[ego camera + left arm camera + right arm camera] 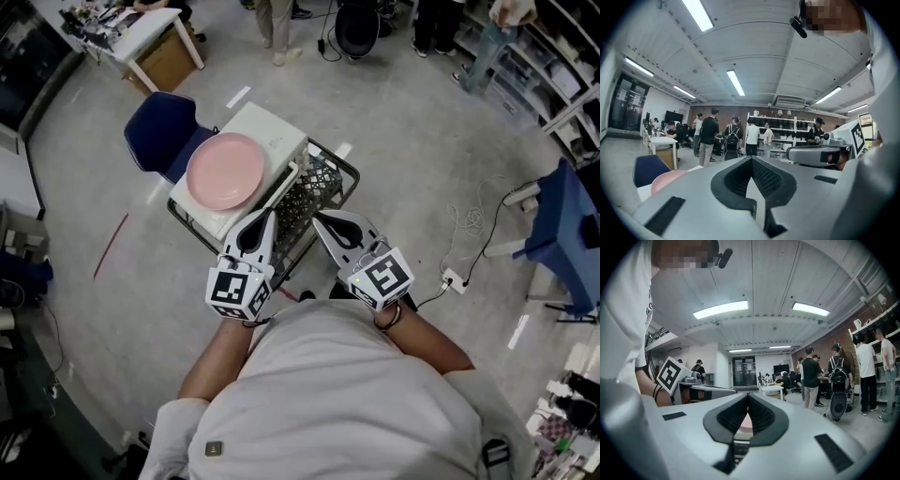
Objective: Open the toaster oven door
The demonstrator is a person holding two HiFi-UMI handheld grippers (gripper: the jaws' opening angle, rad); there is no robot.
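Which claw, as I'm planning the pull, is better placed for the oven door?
Left, probably: in the head view the left claw ends by the door handle of the toaster oven; the right claw points over the wire basket beside it. Both shut.

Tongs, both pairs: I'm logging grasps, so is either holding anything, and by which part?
Nothing is held: the left tongs and right tongs are both shut with nothing between them.

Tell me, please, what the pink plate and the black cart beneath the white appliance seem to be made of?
Pink plate: plastic or glazed ceramic, I cannot tell which; even colour, soft low sheen.
Black cart: probably coated metal wire; thin dark rods form an open grid.
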